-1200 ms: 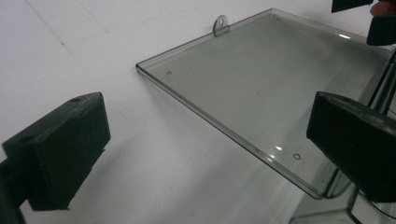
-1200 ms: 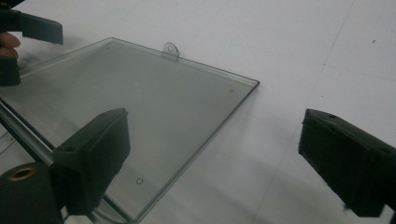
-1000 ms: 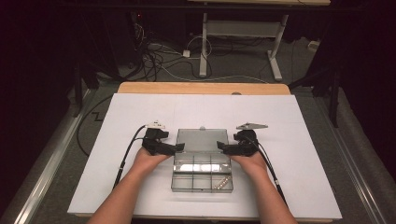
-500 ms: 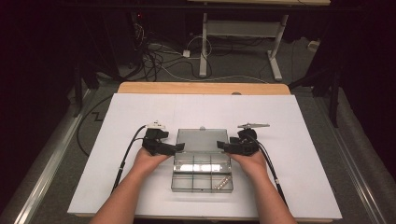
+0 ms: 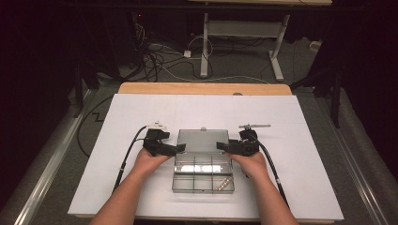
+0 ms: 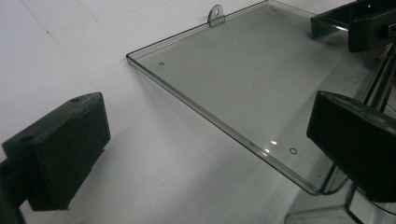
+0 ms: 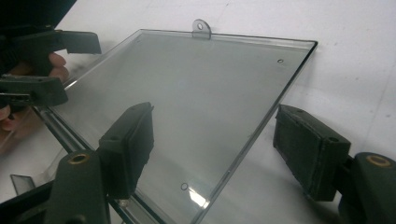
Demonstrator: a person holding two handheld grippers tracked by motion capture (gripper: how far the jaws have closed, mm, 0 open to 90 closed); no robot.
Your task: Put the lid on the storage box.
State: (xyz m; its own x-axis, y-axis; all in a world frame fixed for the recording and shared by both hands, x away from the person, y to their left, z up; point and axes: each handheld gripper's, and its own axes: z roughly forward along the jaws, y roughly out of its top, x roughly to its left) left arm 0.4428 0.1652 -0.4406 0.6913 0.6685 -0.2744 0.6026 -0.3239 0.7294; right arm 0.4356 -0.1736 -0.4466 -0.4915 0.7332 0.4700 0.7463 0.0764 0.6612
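so the clear compartment box (image 5: 202, 173) is sitting at the bottom middle of the high view with its lid (image 5: 202, 140) flipped open and lying flat behind it, probably so both claws can be working its side edges. The left gripper (image 5: 177, 149) and right gripper (image 5: 220, 147) are each straddling a lid edge, jaws parted, pads not pressing on anything yet

A compartment box (image 5: 202, 177) sits on the table (image 5: 117, 122) near its front edge, its opened lid (image 5: 202, 140) lying flat behind it. The left gripper (image 5: 179, 149) stands at the lid's left edge, the right gripper (image 5: 220, 147) at its right. Small metal pieces (image 5: 224, 183) lie in the box's front right compartment.
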